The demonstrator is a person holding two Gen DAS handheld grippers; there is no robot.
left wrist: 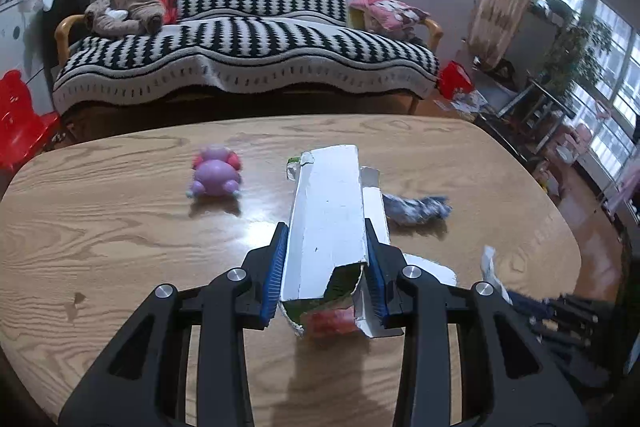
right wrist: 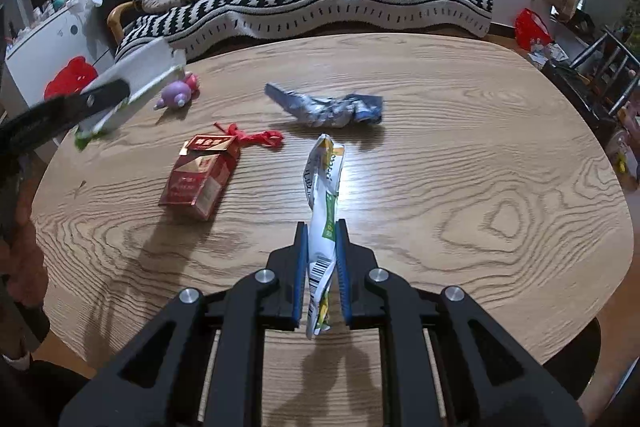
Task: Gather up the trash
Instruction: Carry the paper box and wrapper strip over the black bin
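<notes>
Left wrist view, left gripper (left wrist: pixel 326 259) clamped on torn white carton (left wrist: pixel 328 211) above table (left wrist: pixel 120 227), right gripper (right wrist: pixel 322 255) pinching crumpled wrapper (right wrist: pixel 324 183), red packet (right wrist: pixel 198 179) toward left edge.

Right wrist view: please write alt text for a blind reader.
The right gripper is shut on a crumpled white and green snack wrapper above a wooden table. A red cigarette box and crumpled blue foil wrapper lie beyond.
</notes>
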